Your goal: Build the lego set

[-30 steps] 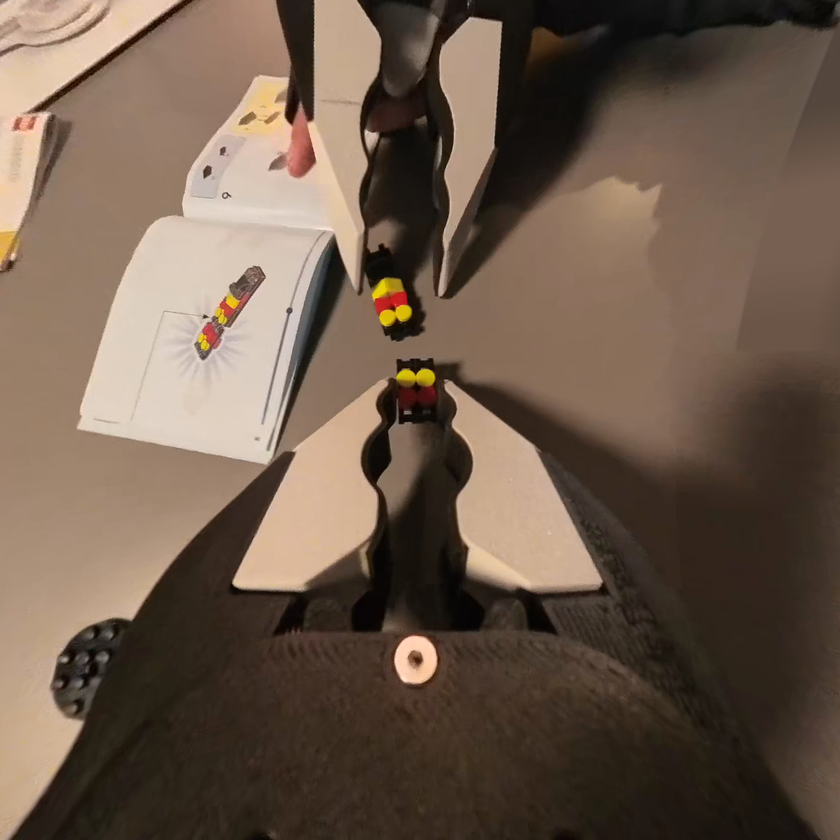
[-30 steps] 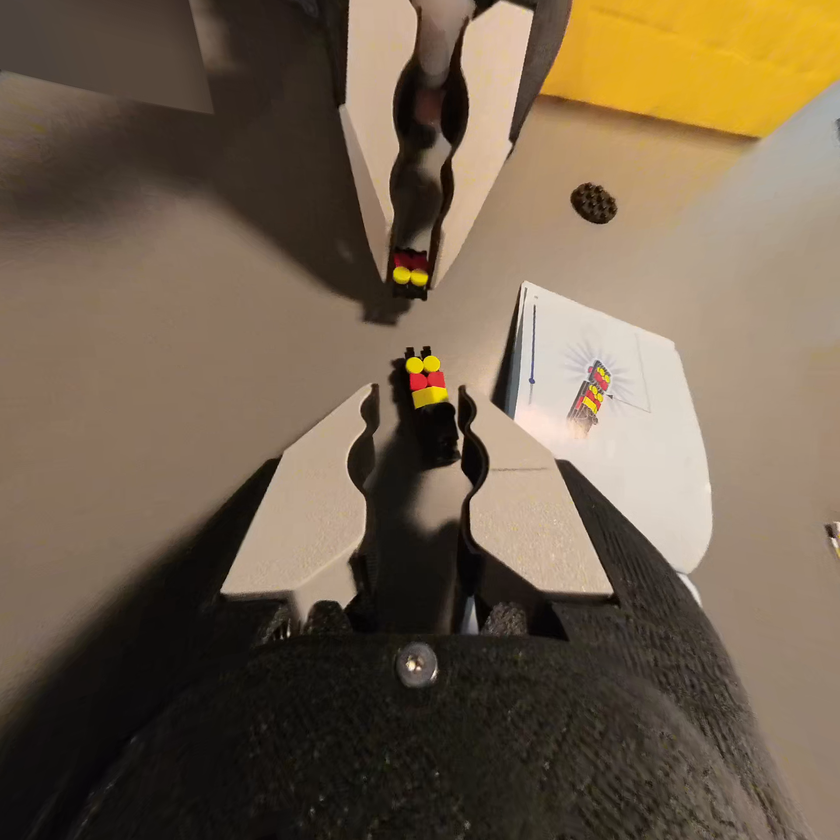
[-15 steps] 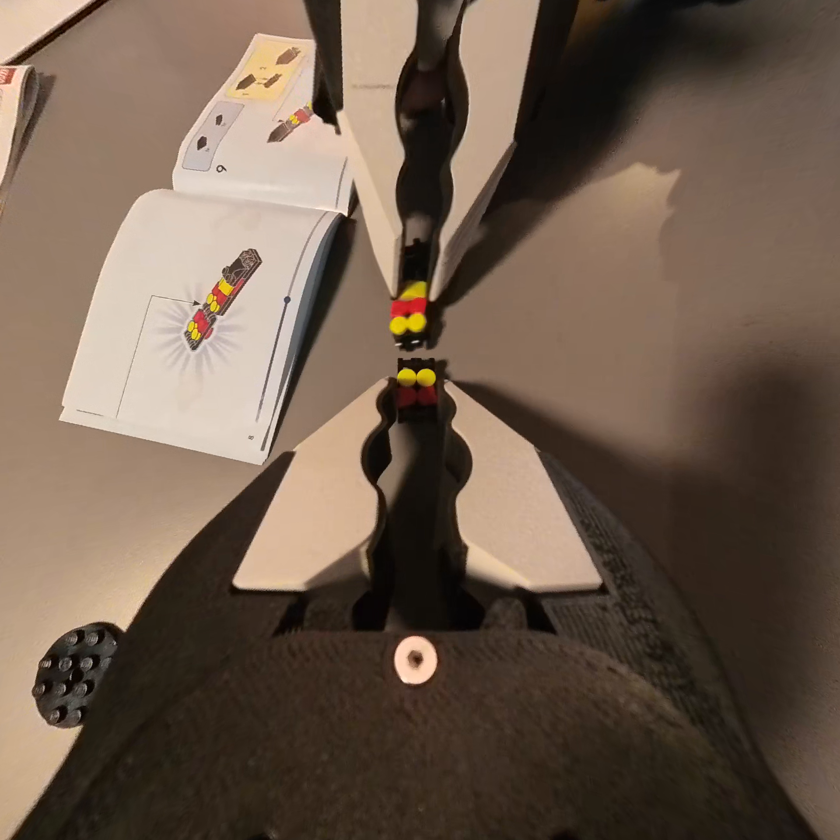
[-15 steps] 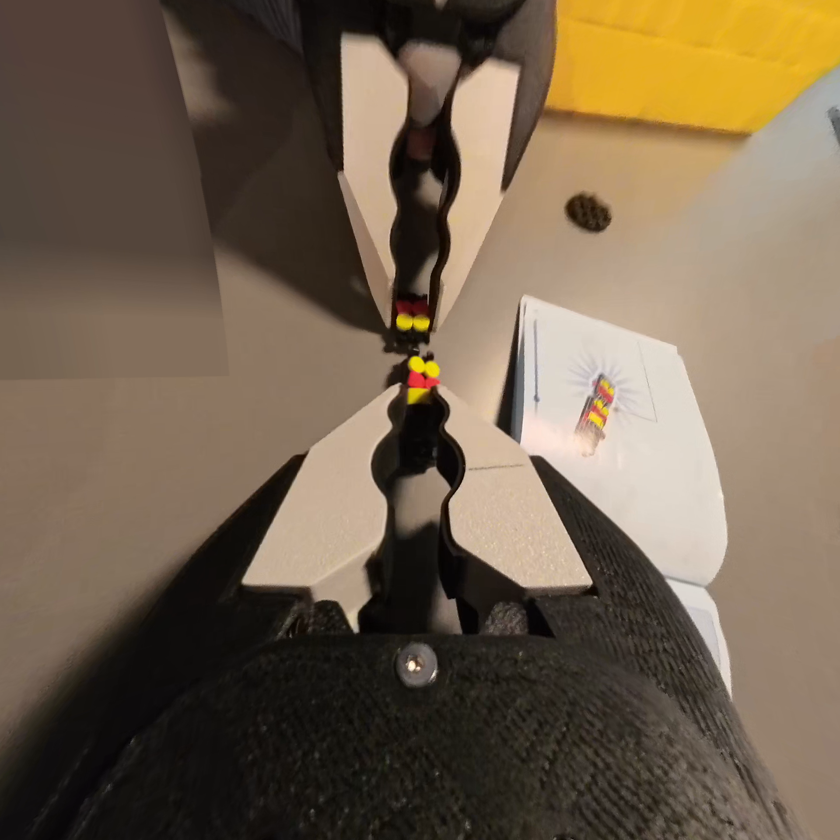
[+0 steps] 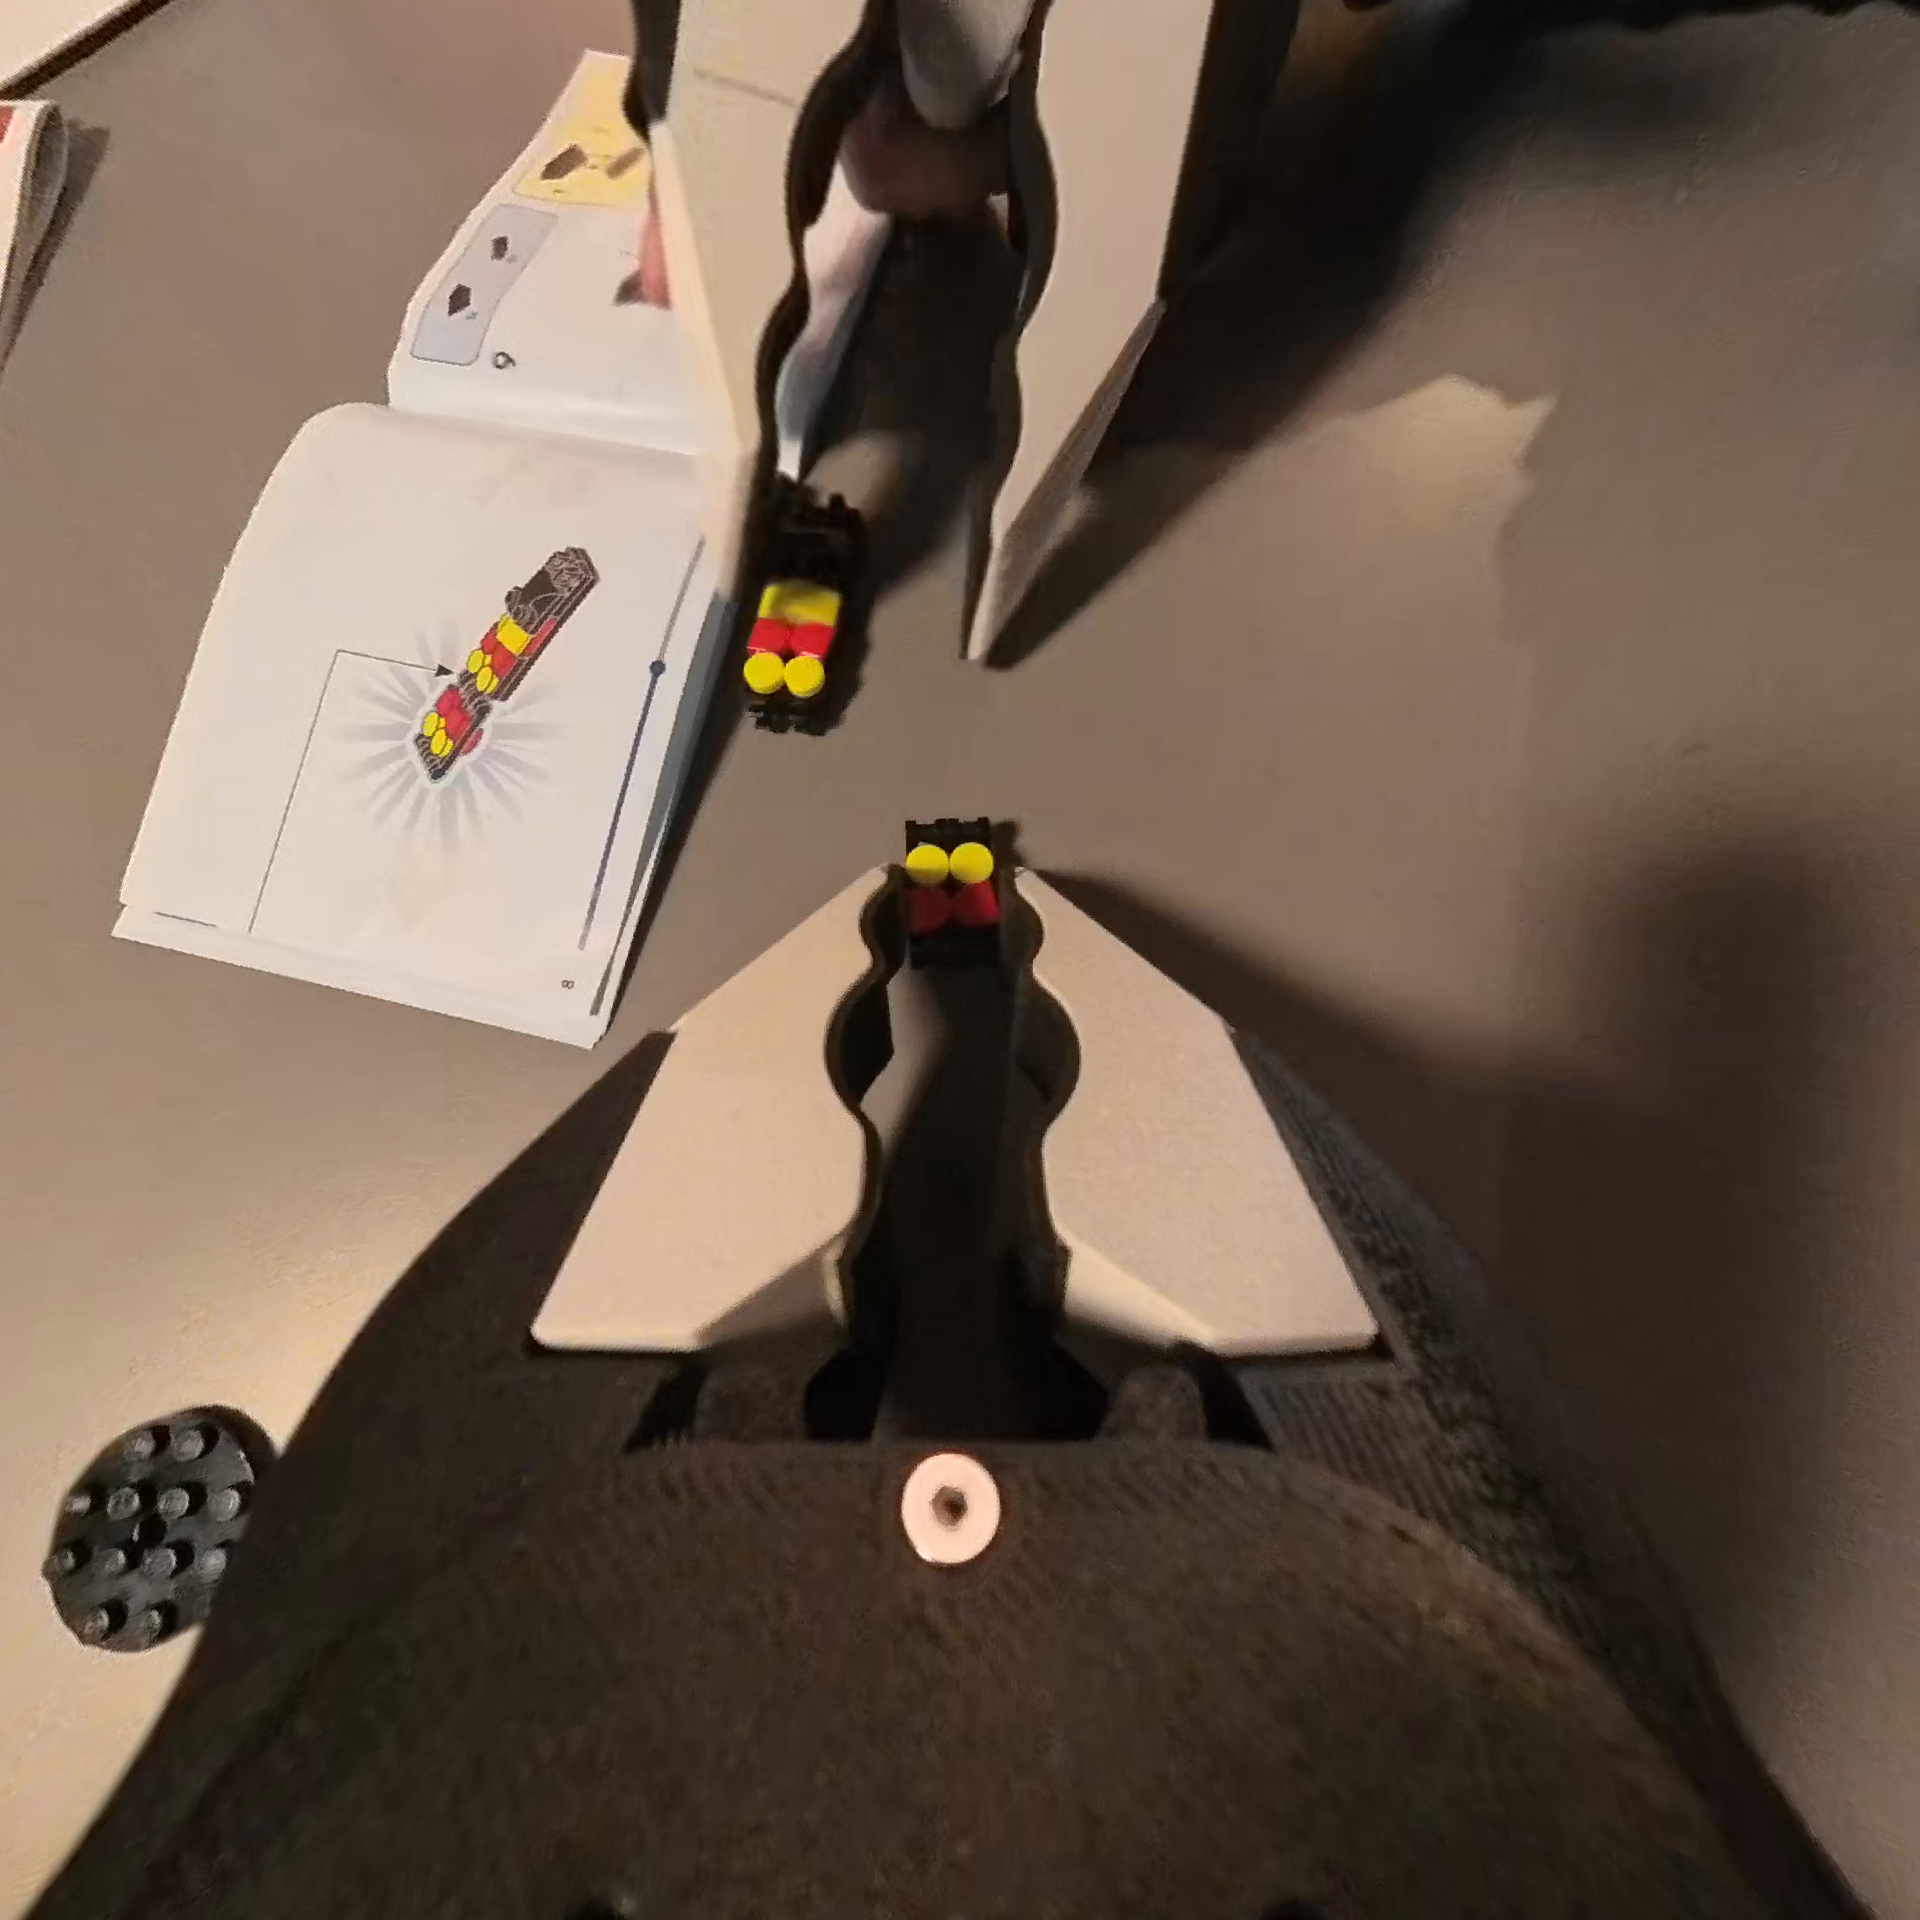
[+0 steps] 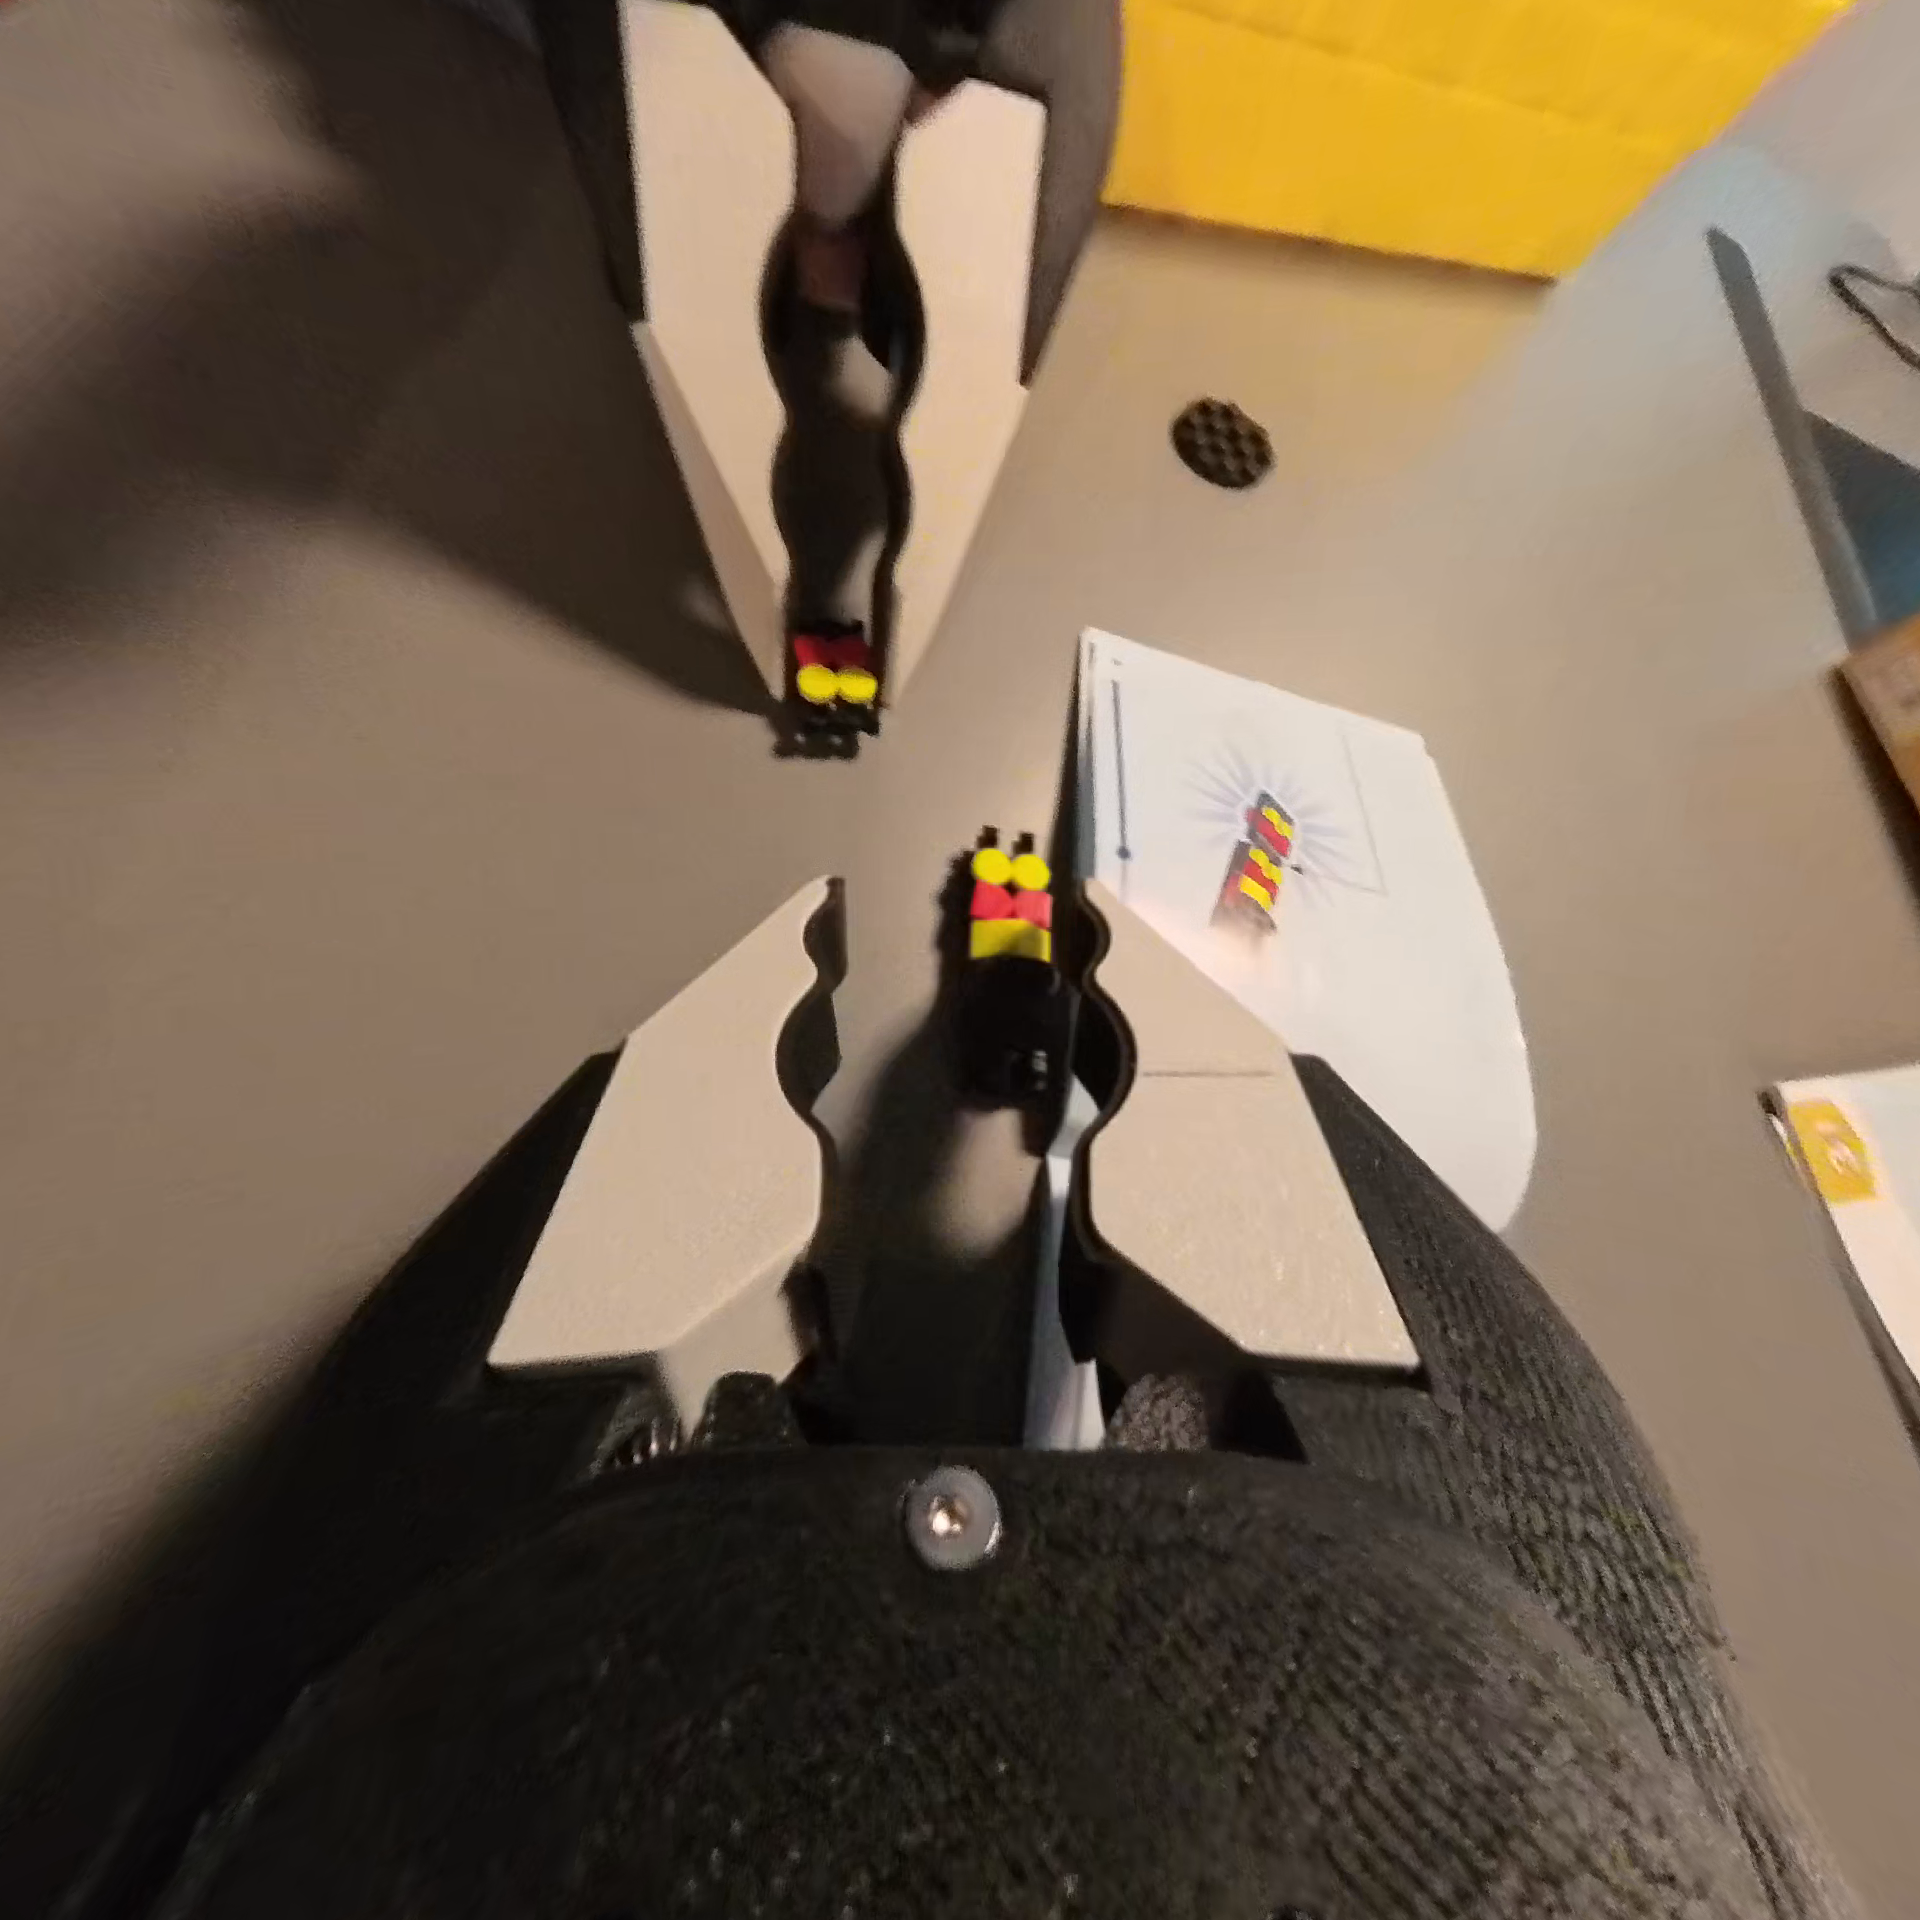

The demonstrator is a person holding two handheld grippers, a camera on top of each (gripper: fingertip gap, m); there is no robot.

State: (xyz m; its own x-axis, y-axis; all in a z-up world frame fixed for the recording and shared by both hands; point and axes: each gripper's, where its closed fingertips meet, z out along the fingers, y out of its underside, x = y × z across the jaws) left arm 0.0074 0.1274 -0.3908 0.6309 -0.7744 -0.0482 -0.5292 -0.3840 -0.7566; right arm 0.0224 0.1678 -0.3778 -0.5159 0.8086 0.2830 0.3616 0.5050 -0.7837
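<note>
Writing: the open instruction booklet point(image 5: 416, 707) carried printed step figures and small page marks, not transcribed; a second folded leaflet point(image 5: 31, 197) lay at the far left edge of the left wrist view, its print too blurred to tell.

Left gripper point(image 5: 951, 883): fingers closed on a short lego piece point(image 5: 951, 894), gripped at the very tips with its front end projecting past them. Piece was black with two round yellow studs in front and two red parts behind.

Right gripper point(image 6: 961, 914): fingers spread apart. The longer lego assembly point(image 6: 1008, 956) lay on the grey table point(image 6: 364, 831) between them, close against the right finger, clear of the left finger; contact with the right finger could not be told. Assembly: black body, then a yellow block, red parts, two yellow studs at the far end.

The two pieces faced each other stud-end to stud-end, apart, offset sideways.

A black round studded plate point(image 5: 145, 1527) lay near-left in the left wrist view. A yellow box point(image 6: 1455, 125) sat at the far right in the right wrist view.
</note>
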